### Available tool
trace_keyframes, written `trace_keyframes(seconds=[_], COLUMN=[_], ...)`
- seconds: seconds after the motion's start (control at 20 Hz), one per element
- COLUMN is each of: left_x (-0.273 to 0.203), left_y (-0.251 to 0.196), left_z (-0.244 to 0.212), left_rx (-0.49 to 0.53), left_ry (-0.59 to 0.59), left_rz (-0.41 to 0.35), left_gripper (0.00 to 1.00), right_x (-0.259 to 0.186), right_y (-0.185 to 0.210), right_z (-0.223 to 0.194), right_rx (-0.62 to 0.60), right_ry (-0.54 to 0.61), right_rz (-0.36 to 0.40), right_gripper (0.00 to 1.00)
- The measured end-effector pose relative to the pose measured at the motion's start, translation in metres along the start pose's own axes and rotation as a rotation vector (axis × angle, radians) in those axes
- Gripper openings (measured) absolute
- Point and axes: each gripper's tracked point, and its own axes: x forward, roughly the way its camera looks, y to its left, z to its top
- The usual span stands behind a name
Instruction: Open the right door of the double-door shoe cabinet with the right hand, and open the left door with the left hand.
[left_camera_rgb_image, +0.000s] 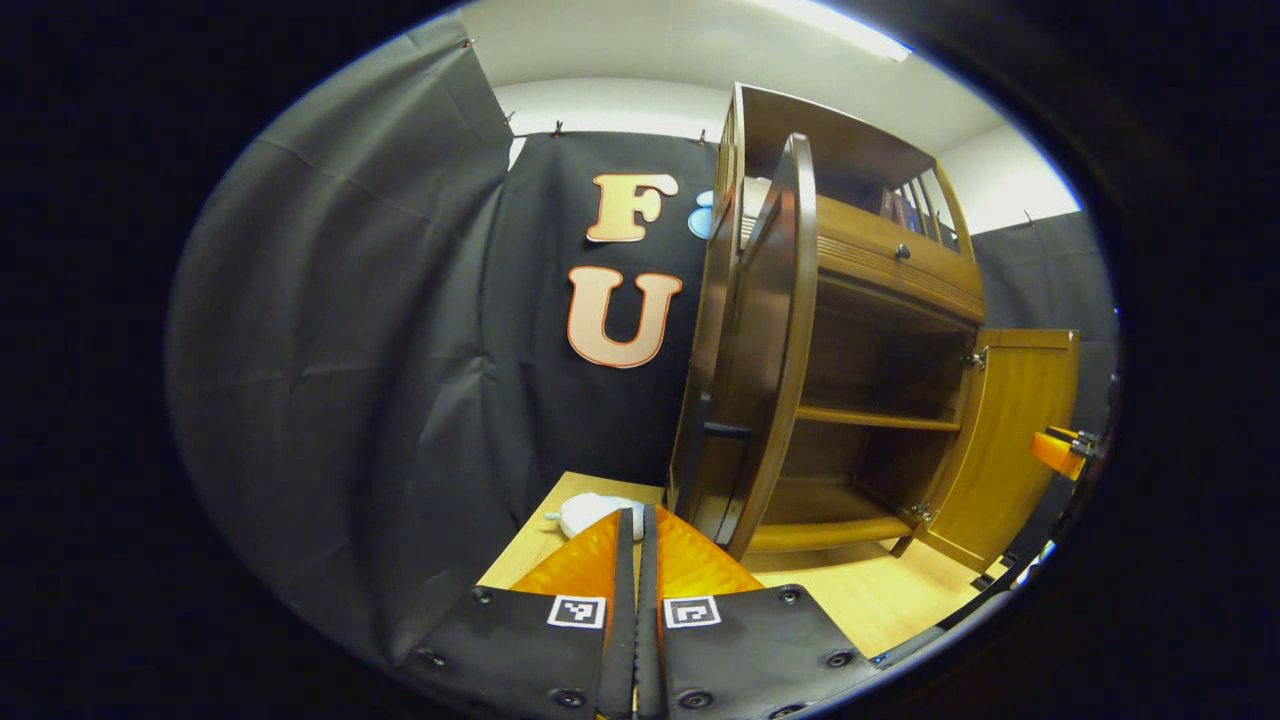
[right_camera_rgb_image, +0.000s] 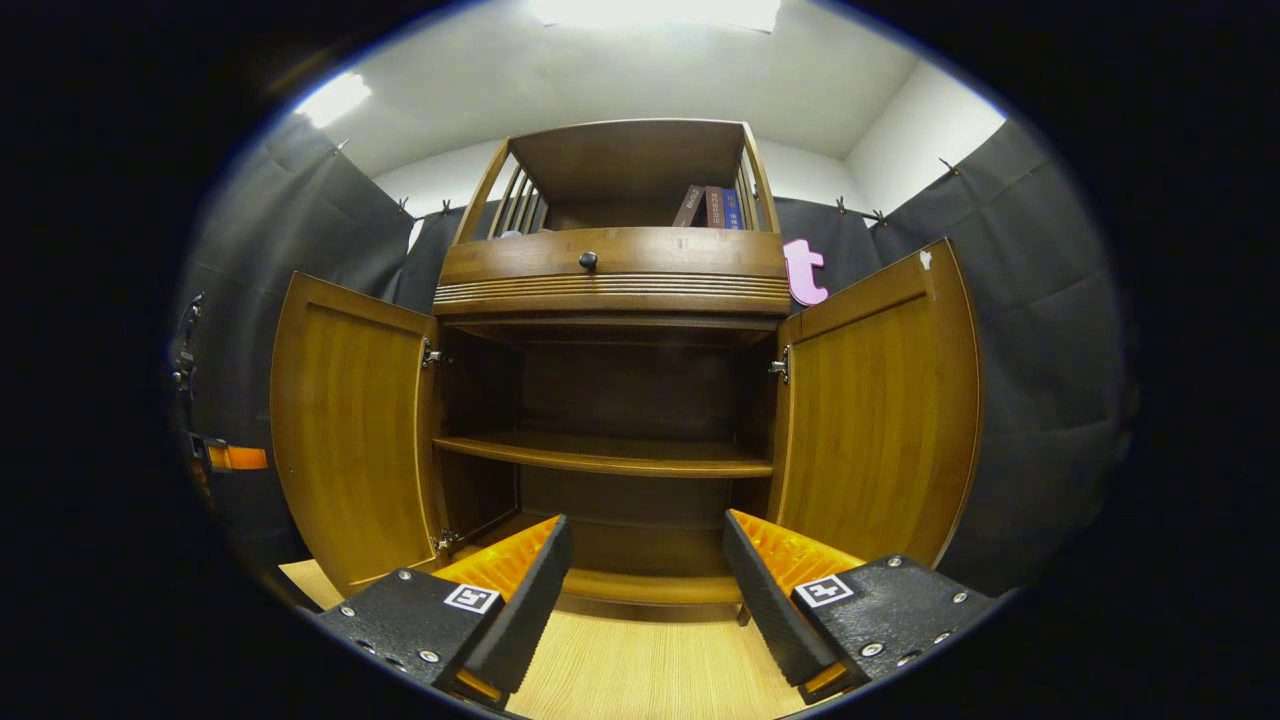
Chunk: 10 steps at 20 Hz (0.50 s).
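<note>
Both doors stand wide open. In the right gripper view the cabinet (right_camera_rgb_image: 612, 400) fills the middle of the frame, straight ahead. Its left door (right_camera_rgb_image: 345, 430) swings out at the left of the picture, its right door (right_camera_rgb_image: 880, 420) at the right, each hanging on hinges at the cabinet's sides. Between them, a shelf (right_camera_rgb_image: 605, 455) crosses the dark inside. Above sits a drawer with a round knob (right_camera_rgb_image: 588, 260), and books (right_camera_rgb_image: 710, 206) lean in the top compartment. The right gripper (right_camera_rgb_image: 648, 535) is low in the frame with its fingers spread wide apart, nothing between them, over the pale wood floor (right_camera_rgb_image: 640, 670).

Over to the left gripper view: the left gripper (left_camera_rgb_image: 637, 520) sits at the bottom centre, fingers pressed together and holding nothing. The left door is seen edge-on just right of centre, close past the fingertips; I cannot tell whether they touch it. The right door is open at the right of the frame. A white object (left_camera_rgb_image: 590, 512) lies on the floor beside the fingertips, just left of them.
</note>
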Motion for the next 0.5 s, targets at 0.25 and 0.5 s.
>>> trace_keyframes(seconds=[0.25, 0.5], left_x=[-0.021, -0.031], left_y=[-0.031, -0.069], left_z=[0.032, 0.057], left_rx=[0.045, 0.123], left_ry=[-0.029, -0.063], left_rz=[0.031, 0.064], left_gripper=[0.00, 0.37], right_x=[-0.001, -0.006], right_y=[-0.011, -0.030], right_z=[0.006, 0.020], right_rx=[0.021, 0.021], right_ry=[0.009, -0.013], right_rz=[-0.001, -0.015], right_gripper=[0.92, 0.92])
